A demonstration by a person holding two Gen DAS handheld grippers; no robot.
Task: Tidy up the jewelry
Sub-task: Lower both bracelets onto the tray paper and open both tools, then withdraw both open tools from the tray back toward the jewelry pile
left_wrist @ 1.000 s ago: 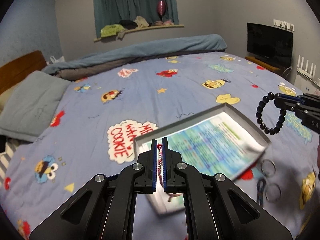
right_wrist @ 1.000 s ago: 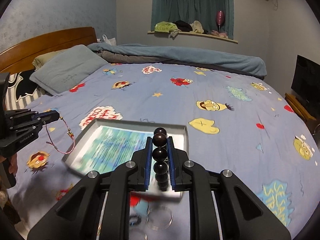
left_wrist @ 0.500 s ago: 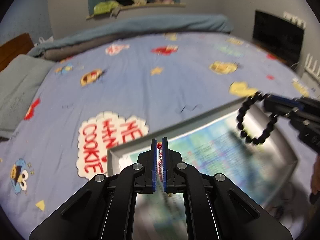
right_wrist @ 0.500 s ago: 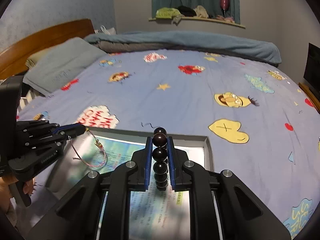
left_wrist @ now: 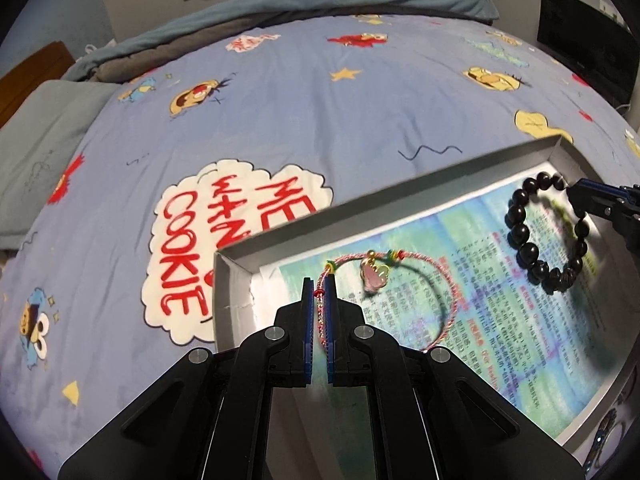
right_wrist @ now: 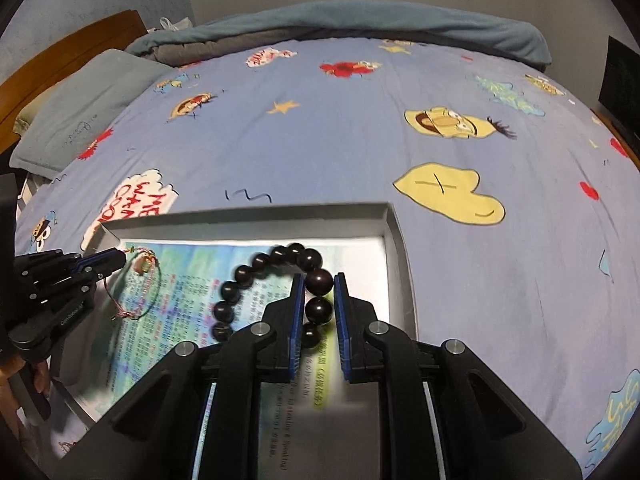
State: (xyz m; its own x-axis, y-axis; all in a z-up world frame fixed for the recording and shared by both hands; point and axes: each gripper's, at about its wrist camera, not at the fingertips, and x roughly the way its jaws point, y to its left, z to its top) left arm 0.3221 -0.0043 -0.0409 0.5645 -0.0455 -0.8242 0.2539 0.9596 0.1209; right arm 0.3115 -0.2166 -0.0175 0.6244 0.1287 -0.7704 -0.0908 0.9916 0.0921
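Note:
A shallow grey tray (left_wrist: 400, 192) lined with a printed sheet lies on the cartoon bedspread. My left gripper (left_wrist: 319, 280) pinches a pink woven cord bracelet (left_wrist: 450, 304) with a pink charm (left_wrist: 374, 278); its jaws are opening slightly, and the loop lies on the sheet at the tray's left end. My right gripper (right_wrist: 317, 276) is shut on a dark bead bracelet (right_wrist: 242, 272), whose loop hangs just over the sheet near the tray's right end. Each view shows the other tool: the right gripper (left_wrist: 576, 194) with the bead bracelet (left_wrist: 520, 236), the left gripper (right_wrist: 120, 258) with the cord bracelet (right_wrist: 158, 280).
The tray (right_wrist: 248, 220) sits near the bed's front edge. A grey pillow (left_wrist: 36, 152) lies at the far left, a folded blue blanket (left_wrist: 280, 4) along the far side, a dark screen (left_wrist: 584, 44) at the right. A hand (right_wrist: 40, 380) holds the left tool.
Both grippers came down and forward over the tray. The cord bracelet's loop now lies on the printed sheet, and the bead bracelet hangs low inside the tray.

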